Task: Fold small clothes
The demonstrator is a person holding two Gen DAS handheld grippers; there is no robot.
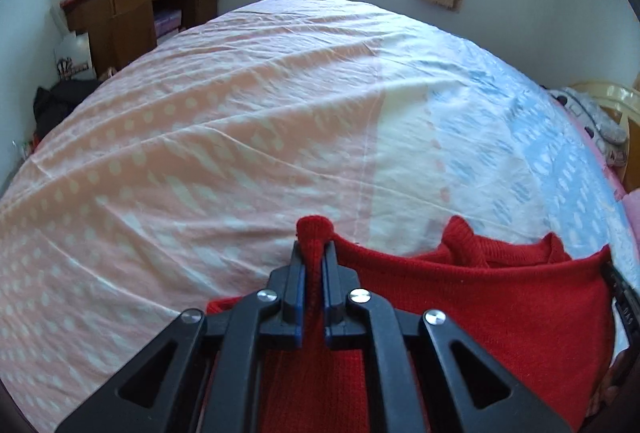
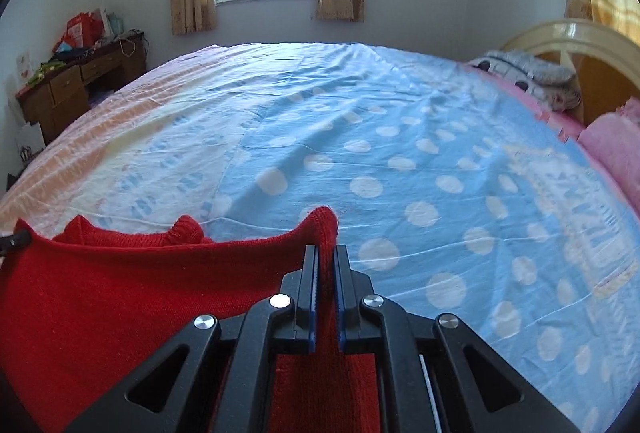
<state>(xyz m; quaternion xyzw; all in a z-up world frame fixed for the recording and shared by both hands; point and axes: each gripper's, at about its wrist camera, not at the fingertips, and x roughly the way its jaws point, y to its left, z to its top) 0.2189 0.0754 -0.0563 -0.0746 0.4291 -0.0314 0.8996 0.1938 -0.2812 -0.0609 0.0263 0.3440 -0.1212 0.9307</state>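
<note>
A red knitted garment [image 1: 480, 297] hangs stretched between my two grippers above the bed. My left gripper [image 1: 314, 249] is shut on one corner of it, a red tuft sticking out past the fingertips. My right gripper [image 2: 327, 253] is shut on the other corner of the red garment [image 2: 120, 293]. The top edge sags between the two, with folded parts showing behind it. The right gripper's tip shows at the right edge of the left wrist view, and the left gripper's tip at the left edge of the right wrist view.
The bed sheet [image 1: 240, 121] is pink with white marks on the left and blue with white dots [image 2: 420, 173] on the right. A wooden desk [image 1: 132, 9] with clutter stands at the far left. Pillows [image 2: 532, 77] and a headboard [image 2: 580, 37] lie at the right.
</note>
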